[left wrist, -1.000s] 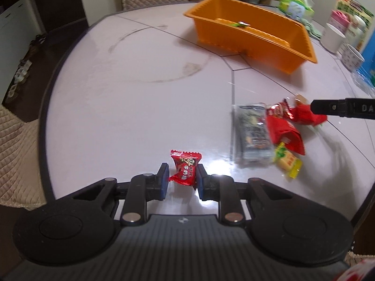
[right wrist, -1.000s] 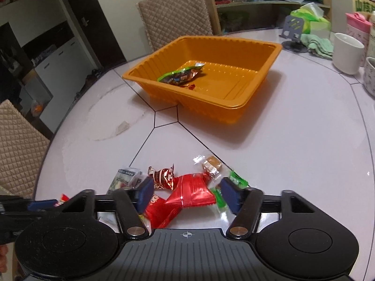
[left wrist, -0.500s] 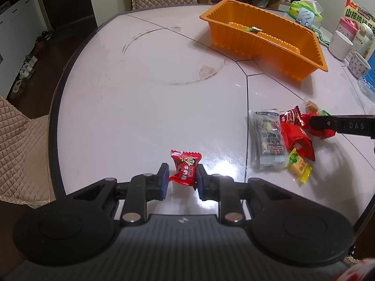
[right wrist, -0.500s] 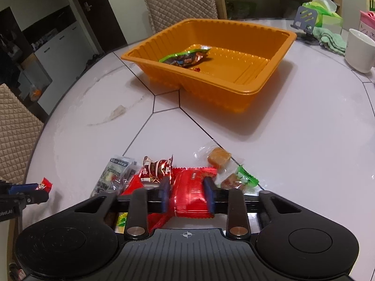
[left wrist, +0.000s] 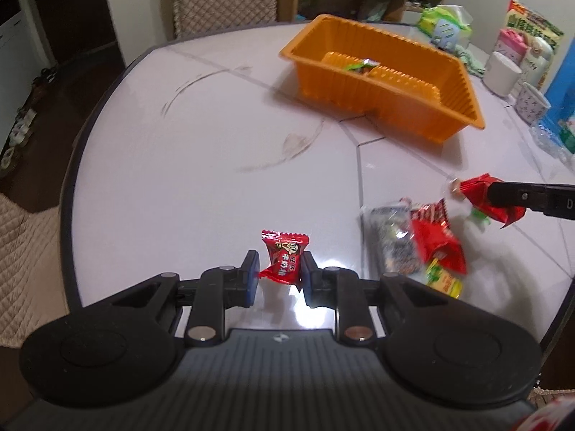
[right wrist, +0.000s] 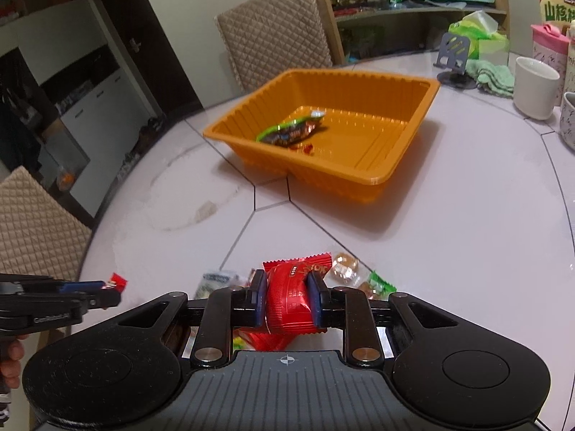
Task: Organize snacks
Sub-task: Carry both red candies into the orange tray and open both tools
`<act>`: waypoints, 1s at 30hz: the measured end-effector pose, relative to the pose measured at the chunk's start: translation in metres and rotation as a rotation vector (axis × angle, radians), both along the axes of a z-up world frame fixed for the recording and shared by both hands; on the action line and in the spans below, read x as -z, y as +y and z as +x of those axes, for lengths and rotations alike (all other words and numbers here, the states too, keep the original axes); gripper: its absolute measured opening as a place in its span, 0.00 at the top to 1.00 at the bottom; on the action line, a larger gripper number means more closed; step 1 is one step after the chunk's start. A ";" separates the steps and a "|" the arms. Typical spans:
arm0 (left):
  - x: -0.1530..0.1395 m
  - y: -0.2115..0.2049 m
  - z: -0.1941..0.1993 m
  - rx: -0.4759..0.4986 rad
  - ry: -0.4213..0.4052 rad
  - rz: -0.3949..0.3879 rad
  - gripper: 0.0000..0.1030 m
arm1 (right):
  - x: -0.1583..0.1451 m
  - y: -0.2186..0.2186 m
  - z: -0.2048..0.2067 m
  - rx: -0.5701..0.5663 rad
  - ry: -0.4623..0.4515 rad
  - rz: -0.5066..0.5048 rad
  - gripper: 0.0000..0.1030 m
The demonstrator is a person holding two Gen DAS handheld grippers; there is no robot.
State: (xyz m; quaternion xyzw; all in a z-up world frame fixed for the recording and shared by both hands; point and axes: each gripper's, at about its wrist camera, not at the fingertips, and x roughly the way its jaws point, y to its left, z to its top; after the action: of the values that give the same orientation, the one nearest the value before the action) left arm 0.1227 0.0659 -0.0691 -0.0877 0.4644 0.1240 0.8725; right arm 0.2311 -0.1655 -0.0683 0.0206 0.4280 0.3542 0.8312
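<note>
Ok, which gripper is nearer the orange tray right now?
Right, as far as the views show. The right gripper, shut on a red packet, faces the orange tray from closer. The left gripper, shut on a red candy, sits farther back.

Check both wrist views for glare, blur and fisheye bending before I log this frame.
Left wrist view: bright glare on the table just beyond the left gripper; the loose snack pile is smeared by motion blur. Right wrist view: the orange tray is fairly sharp with a soft shadow; table edge and shelves bow from fisheye.
</note>
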 end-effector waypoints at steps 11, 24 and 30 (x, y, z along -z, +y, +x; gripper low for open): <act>-0.037 0.002 0.065 0.132 -0.098 -0.037 0.79 | -0.031 -0.001 0.022 0.078 -0.027 0.080 0.76; -0.066 -0.008 0.172 0.281 -0.192 -0.023 0.79 | -0.050 0.015 0.083 0.175 -0.081 0.133 0.76; -0.064 -0.015 0.216 0.327 -0.197 -0.031 0.79 | -0.046 0.021 0.113 0.215 -0.095 0.126 0.76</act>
State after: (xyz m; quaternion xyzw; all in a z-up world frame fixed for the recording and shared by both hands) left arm 0.3391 0.0511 -0.0047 -0.0365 0.3868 -0.0358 0.9208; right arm 0.3441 -0.1440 -0.0222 0.1019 0.3605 0.2901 0.8806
